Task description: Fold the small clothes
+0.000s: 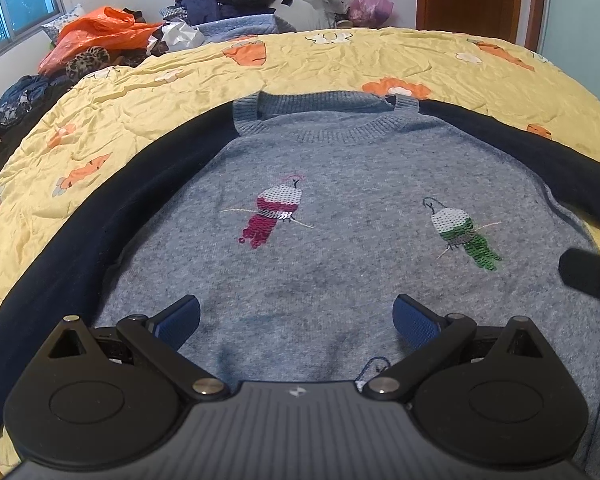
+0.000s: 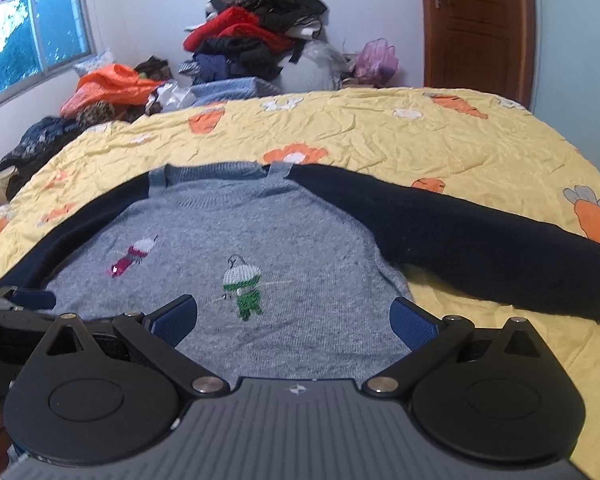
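A grey knit sweater (image 1: 340, 208) with navy sleeves (image 2: 480, 240) lies flat, face up, on the bed's yellow carrot-print quilt (image 1: 340, 64), collar toward the far edge and both sleeves spread outward. Two sequined radish motifs, one magenta (image 1: 274, 212) and one green (image 1: 464, 232), sit on its chest. The left gripper (image 1: 296, 320) hovers low over the sweater's lower body near the hem, aimed at the collar, fingers (image 1: 180, 318) spread wide with nothing between them. The right gripper (image 2: 294, 320) is held level beside it over the sweater's right side edge, fingers (image 2: 414, 322) likewise wide apart and empty. A clothes pile (image 2: 256, 40) rises beyond the bed's far edge.
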The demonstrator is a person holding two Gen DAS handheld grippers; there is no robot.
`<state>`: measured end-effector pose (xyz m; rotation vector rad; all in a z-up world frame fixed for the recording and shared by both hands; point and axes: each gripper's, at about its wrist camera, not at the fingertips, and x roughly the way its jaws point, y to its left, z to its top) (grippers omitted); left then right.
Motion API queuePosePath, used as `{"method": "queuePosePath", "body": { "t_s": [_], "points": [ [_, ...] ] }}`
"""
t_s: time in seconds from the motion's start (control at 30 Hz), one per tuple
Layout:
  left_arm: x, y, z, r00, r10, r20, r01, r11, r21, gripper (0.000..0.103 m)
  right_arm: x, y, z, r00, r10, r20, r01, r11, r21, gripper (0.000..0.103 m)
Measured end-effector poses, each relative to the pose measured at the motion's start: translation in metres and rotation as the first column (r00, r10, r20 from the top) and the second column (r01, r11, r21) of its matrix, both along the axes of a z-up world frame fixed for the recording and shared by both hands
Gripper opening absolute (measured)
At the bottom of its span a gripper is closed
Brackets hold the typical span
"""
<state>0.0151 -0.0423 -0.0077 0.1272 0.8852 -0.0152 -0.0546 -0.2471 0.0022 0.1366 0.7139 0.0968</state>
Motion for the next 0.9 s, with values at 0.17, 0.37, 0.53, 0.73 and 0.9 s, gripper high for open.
{"method": "queuePosePath", "body": {
  "t_s": [0.17,0.37,0.53,0.73,0.9],
  "points": [
    [0.001,-0.007,0.001,1.000,-0.009,0.000,0.009,1.000,0.007,0.103,-0.002,-0.001,0.001,1.000,0.012,0.013,-0.012,1.000,-0.026,0.103],
    [0.003,-0.016,0.002,1.000,-0.024,0.002,0.024,1.000,0.013,0.103,-0.011,-0.013,0.002,0.997,0.018,0.071,-0.019,1.000,0.014,0.103],
    [0.002,-0.025,0.004,0.998,-0.052,0.022,0.052,0.999,0.009,0.103,-0.010,-0.044,-0.008,0.999,0.001,0.034,-0.008,0.974,0.227,0.103],
    [0.000,-0.032,0.012,0.994,-0.081,0.068,0.082,0.996,-0.018,0.103,-0.023,-0.108,-0.028,0.986,-0.163,0.019,0.138,0.888,0.438,0.103],
    [0.005,-0.035,0.006,0.996,-0.083,0.034,0.084,0.996,-0.018,0.103,-0.040,-0.174,-0.054,0.939,-0.336,-0.074,0.311,0.736,0.602,0.103]
  ]
}}
